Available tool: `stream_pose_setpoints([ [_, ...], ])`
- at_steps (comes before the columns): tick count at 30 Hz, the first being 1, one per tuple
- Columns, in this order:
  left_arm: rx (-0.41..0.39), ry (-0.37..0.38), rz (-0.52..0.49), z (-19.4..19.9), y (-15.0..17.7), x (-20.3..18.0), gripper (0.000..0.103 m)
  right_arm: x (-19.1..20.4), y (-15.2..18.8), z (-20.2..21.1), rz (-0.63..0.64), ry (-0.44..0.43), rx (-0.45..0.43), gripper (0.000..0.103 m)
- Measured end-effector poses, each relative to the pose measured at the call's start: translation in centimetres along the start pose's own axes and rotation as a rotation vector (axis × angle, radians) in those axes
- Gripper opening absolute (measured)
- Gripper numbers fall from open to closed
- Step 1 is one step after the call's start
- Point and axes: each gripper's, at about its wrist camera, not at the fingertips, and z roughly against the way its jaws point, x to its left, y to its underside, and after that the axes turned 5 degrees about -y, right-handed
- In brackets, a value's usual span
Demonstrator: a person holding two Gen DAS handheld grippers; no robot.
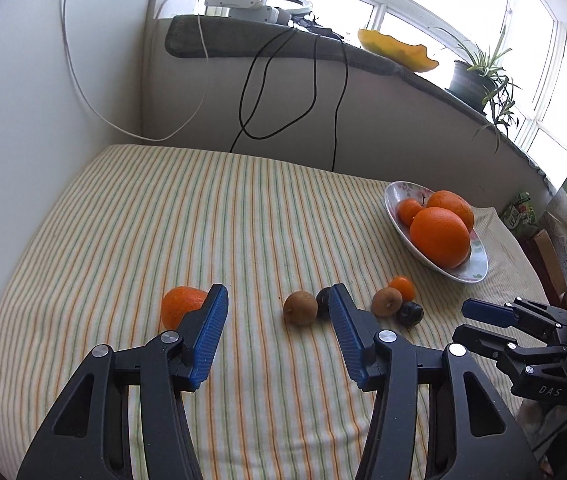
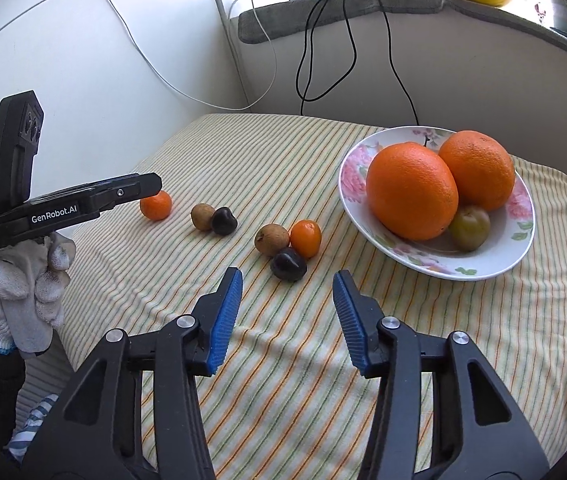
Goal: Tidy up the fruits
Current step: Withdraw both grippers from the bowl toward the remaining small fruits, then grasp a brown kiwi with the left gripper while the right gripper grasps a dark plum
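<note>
Seemingly light and firm but apt to roll, the plum (image 2: 288, 264) lies on the cloth (image 2: 283, 360) just ahead of the right gripper (image 2: 287, 300), jaws apart and empty, best pinched across its middle.

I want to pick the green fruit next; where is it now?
In the right wrist view, the green fruit lies in the flowered plate on the right, tucked against the front of the two large oranges.
</note>
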Motion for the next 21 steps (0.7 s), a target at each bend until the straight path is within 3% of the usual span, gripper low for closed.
stream_pose_setpoints([
  [6, 0.029, 0.015, -0.036, -1.0, 0.5, -1.0, 0.043, 0.3, 0.0, -1.4, 0.009, -0.01, 0.036, 0.043],
  [21, 0.091, 0.024, -0.054, -3.7, 0.6, -0.7, 0.037, 0.0, -0.9, -3.9, 0.002, -0.019, 0.074, 0.036],
])
